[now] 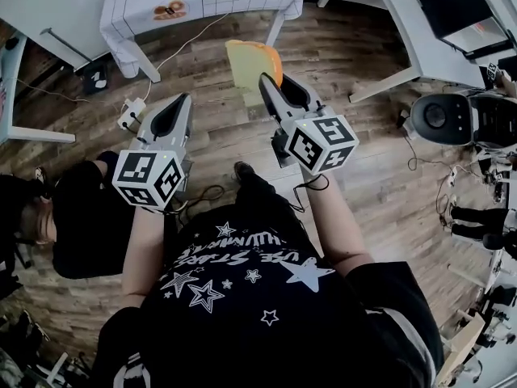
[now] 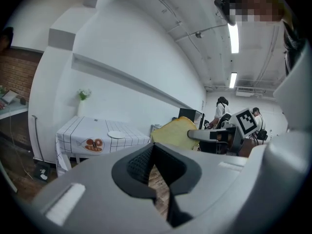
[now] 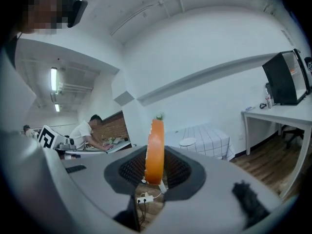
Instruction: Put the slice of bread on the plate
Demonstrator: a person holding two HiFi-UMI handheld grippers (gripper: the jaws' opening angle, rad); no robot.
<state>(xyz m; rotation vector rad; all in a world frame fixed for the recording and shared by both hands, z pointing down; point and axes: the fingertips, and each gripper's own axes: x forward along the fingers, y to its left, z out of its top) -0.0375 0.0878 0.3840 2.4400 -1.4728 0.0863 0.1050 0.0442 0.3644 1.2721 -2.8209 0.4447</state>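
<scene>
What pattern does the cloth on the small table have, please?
White cloth with a thin dark grid; best in the left gripper view.

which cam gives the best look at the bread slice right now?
Head view: the bread slice shows its broad yellow face and orange crust, clamped in the right gripper. The left gripper view catches the face from the side, its lower edge hidden. The right gripper view sees it only edge-on between the jaws.
</scene>
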